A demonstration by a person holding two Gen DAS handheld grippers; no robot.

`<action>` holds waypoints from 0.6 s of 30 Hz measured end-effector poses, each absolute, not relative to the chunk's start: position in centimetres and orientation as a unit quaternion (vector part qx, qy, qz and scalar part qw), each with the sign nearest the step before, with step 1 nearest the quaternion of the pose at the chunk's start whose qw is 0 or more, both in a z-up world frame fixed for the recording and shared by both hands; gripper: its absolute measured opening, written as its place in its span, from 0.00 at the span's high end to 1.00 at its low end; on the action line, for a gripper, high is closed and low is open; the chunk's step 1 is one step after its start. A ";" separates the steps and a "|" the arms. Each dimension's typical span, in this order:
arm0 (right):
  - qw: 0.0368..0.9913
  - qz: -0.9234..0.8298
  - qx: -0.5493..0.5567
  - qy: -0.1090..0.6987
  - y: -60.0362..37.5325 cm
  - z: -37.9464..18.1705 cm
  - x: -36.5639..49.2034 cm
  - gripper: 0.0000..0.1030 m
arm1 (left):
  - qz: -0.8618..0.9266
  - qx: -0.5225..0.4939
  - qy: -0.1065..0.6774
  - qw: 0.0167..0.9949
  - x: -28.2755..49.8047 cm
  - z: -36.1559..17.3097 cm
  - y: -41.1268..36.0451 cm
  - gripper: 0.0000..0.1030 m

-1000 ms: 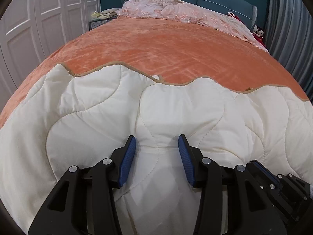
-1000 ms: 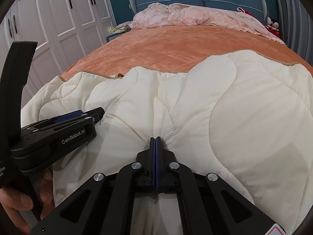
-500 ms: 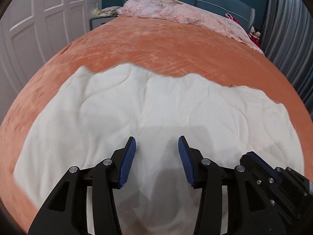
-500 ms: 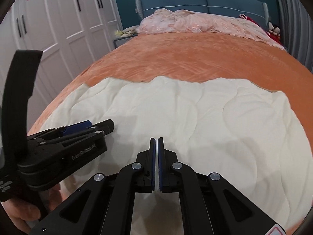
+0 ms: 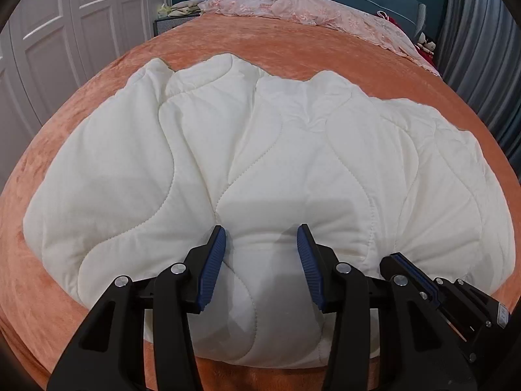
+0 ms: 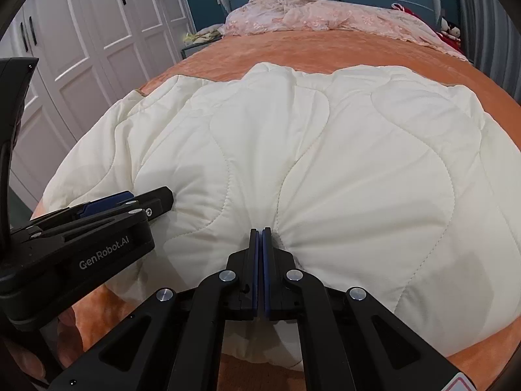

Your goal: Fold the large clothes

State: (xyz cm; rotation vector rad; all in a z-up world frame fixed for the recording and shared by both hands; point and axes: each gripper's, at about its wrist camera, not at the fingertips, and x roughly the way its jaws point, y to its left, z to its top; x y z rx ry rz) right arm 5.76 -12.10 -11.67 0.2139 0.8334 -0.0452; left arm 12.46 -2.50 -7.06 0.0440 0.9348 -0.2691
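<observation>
- Left wrist view: the left gripper (image 5: pixel 260 260) has its blue pads apart, about half spread, with a thick roll of the quilt (image 5: pixel 260 150) bulging between them; the pads seem to press its sides, so I judge it a grip on a wide bunch, though contact is hard to confirm.
- The quilt fills the middle of the frame on the orange bedspread (image 5: pixel 293 52). A second ago its tan-trimmed far edge reached much further up the bed; now that edge sits lower in the frame, with more orange showing beyond it and along the left and bottom rims. The quilt has been drawn toward the near edge, which likely squares it for the next fold.
- Right gripper (image 5: pixel 410 268) shows at lower right, beside the left one.
- Right wrist view: the right gripper (image 6: pixel 261 238) has its jaws together, pinching a gather of quilt (image 6: pixel 325 163) from which creases radiate.
- The left gripper (image 6: pixel 143 200) lies at middle left on the quilt's near edge.
- Around: pink bedding (image 6: pixel 325 16) at the headboard, white wardrobe (image 6: pixel 97 32) upper left, grey curtain (image 5: pixel 482 49) at right. None stands in the way.
</observation>
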 end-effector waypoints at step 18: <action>0.915 -0.010 0.101 0.390 -11.1 -9.0 4.2 0.98 | -0.126 -0.075 0.434 0.889 10.6 -3.7 2.8 0.42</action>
